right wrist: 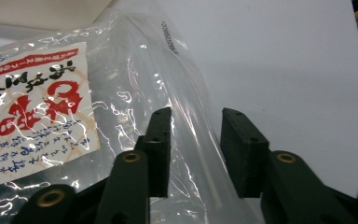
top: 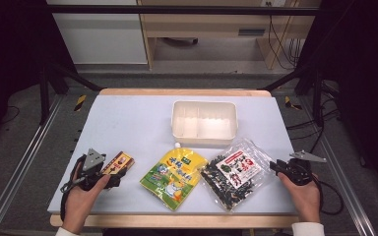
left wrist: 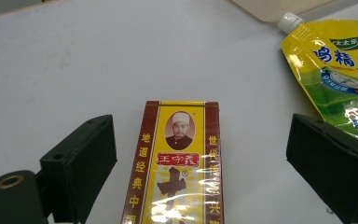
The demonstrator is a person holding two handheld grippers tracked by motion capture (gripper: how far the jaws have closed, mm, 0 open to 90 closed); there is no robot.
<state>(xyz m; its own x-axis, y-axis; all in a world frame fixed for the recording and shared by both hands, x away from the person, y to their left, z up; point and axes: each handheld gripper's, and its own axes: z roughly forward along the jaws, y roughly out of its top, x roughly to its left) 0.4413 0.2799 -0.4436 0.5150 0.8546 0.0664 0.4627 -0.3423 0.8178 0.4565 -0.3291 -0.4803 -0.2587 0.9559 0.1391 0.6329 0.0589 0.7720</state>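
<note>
A brown and yellow carton printed with a portrait lies at the table's front left. My left gripper sits at its near end, open. In the left gripper view the carton lies between the wide-apart jaws of the left gripper, touching neither. A yellow spouted pouch lies in the middle front. To its right is a clear bag of dark pieces with a red and white label. My right gripper is open with a narrow gap, straddling the bag's clear edge. A hand holds each gripper.
A white, empty two-part tub stands at the back centre of the white table. In the left gripper view the pouch with its white cap lies to the right. Metal frame rails run along both sides.
</note>
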